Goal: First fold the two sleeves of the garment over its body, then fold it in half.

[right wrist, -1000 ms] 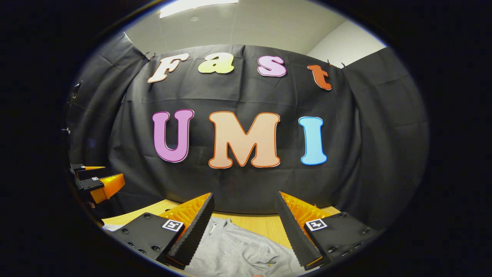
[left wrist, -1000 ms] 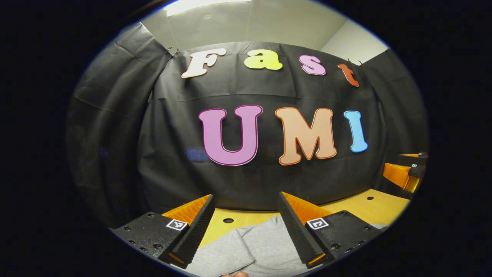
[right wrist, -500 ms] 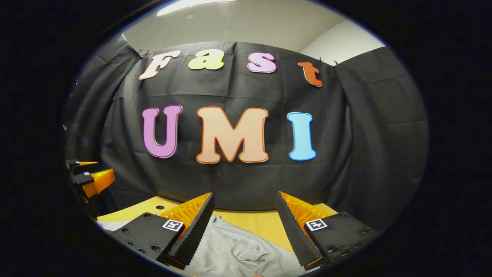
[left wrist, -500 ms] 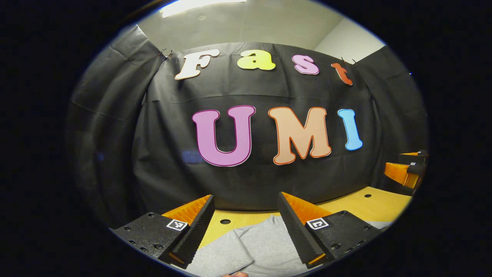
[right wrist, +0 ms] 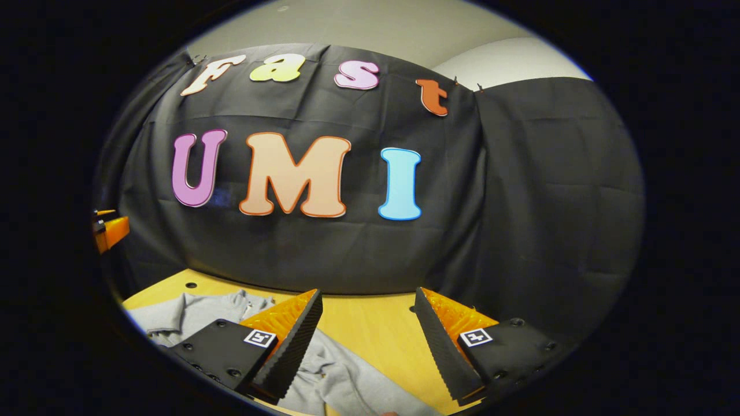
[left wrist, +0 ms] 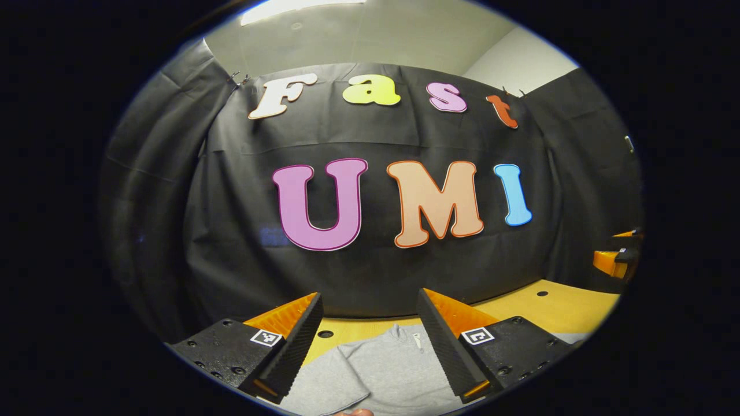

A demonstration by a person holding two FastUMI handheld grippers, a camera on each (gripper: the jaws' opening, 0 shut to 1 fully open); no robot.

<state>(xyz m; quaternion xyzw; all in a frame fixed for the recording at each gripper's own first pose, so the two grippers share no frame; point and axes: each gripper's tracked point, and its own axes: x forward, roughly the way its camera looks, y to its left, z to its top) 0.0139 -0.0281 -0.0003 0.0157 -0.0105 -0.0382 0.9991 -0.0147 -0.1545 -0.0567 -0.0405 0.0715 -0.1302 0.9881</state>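
In the left gripper view, the left gripper (left wrist: 370, 346) sits at six o'clock with its jaws spread wide and nothing between them. Beneath and just beyond it lies the grey garment (left wrist: 381, 370), spread on the wooden counter (left wrist: 549, 309), its collar and a short zipper pointing toward twelve o'clock. A fold edge of one sleeve (left wrist: 329, 381) shows at about seven o'clock, lying over the body of the garment. A fingertip (left wrist: 354, 412) of the person peeks in at the very bottom edge. Farther off, at three o'clock, part of the other gripper hangs above the counter's far side. The black cloth wall (left wrist: 370, 271) rises behind the counter.

In the right gripper view, the right gripper (right wrist: 370, 346) is likewise wide open and holds nothing. The garment (right wrist: 341, 387) runs from under its fingers toward eight o'clock, where the collar (right wrist: 243, 300) rests on the counter (right wrist: 370, 323). Bare counter lies between the fingers toward twelve o'clock. The left gripper's fingers (right wrist: 113, 228) show small at nine o'clock.
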